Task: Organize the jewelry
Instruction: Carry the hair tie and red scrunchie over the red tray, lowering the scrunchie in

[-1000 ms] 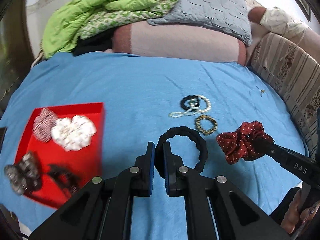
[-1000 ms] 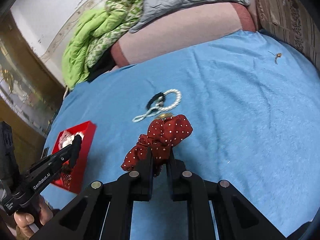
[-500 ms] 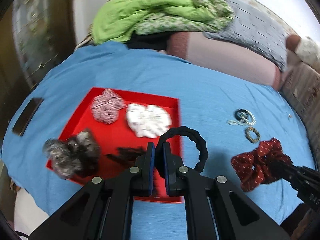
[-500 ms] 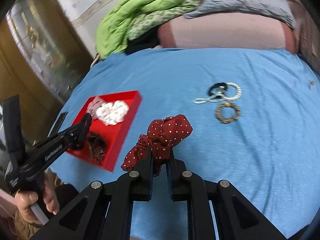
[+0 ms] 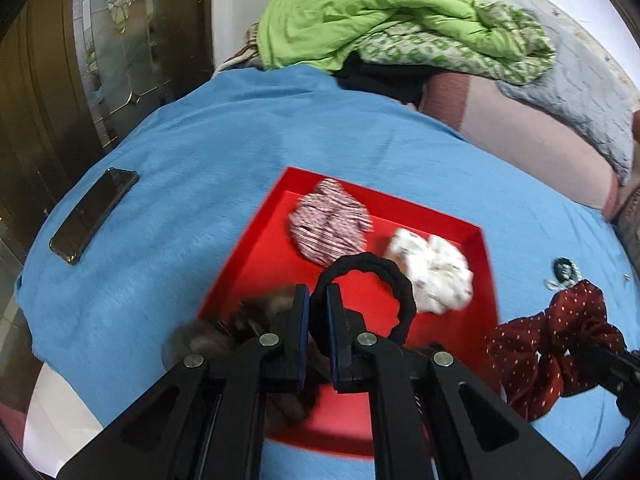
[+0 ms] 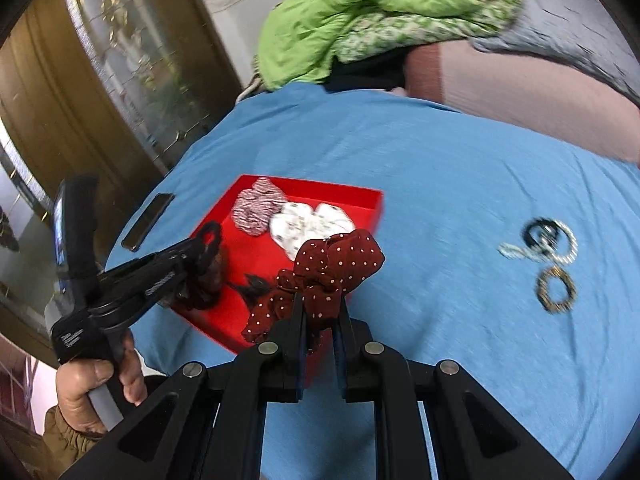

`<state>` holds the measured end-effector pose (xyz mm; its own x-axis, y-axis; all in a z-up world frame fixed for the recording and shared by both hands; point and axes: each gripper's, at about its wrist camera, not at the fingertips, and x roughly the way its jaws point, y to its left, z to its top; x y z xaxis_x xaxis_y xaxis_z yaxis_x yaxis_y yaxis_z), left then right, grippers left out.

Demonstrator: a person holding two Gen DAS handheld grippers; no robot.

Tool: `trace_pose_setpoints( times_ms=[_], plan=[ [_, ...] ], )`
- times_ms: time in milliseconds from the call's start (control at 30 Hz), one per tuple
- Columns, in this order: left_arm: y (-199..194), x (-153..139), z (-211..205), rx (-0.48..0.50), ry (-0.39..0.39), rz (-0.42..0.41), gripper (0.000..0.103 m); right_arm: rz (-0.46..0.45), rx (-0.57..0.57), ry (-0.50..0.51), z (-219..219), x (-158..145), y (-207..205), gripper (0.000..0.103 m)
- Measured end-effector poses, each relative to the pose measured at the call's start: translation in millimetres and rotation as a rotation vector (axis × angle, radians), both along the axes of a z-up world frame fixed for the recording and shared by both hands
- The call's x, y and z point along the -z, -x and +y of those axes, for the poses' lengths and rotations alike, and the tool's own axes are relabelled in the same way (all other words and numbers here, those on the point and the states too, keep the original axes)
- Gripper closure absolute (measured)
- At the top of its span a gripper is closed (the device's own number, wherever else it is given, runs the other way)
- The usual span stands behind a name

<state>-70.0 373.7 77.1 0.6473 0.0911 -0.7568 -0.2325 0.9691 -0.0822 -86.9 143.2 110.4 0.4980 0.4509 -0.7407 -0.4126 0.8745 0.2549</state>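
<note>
A: What do we list as in hand?

B: Two items. Our left hand-held gripper (image 5: 317, 300) is clenched on a black braided hair band (image 5: 394, 280), held above the red tray (image 5: 256, 256). Our right hand-held gripper (image 6: 320, 304) is clamped on a dark red dotted scrunchie (image 6: 336, 260), held near the tray's near corner, with the bed below.

A: And already in the tray?

B: We count a red-and-white striped scrunchie (image 5: 330, 226), a white patterned scrunchie (image 5: 434, 276), a dark fluffy piece (image 5: 224, 328) and a small black clip (image 6: 252, 282). The fluffy one is blurred and partly behind the left jaws, so we may be lumping two things into one.

A: What is left out?

B: On the blue bedsheet (image 6: 440, 184), well apart from the tray: a pearl bracelet tangled with a black ring (image 6: 546, 240), and just beside it a gold beaded bracelet (image 6: 558, 286). A phone (image 5: 94, 214) lies on the sheet too, not part of the set.

A: Progress?

B: Past halfway, we judge. Four or so stowed, two carried and not yet released, and the bracelets not yet collected.
</note>
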Motion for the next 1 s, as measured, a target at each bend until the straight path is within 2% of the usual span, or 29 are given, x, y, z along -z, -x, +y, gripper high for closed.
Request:
trace_pose_setpoints(
  times_ms=[267, 433, 600, 1000],
  plan=[
    [-35, 23, 27, -0.030, -0.006, 0.054, 0.095, -0.012, -0.031, 0.129, 49, 30, -31, 0.090],
    [-45, 35, 30, -0.036, -0.040, 0.074, 0.095, 0.032, -0.013, 0.171, 57, 54, -54, 0.090],
    [-49, 44, 33, -0.042, -0.035, 0.087, 0.095, 0.063, -0.006, 0.192, 62, 66, -66, 0.090],
    [-38, 48, 30, -0.055, -0.065, 0.106, 0.094, 0.091, -0.102, 0.191, 83, 74, -42, 0.090]
  ],
)
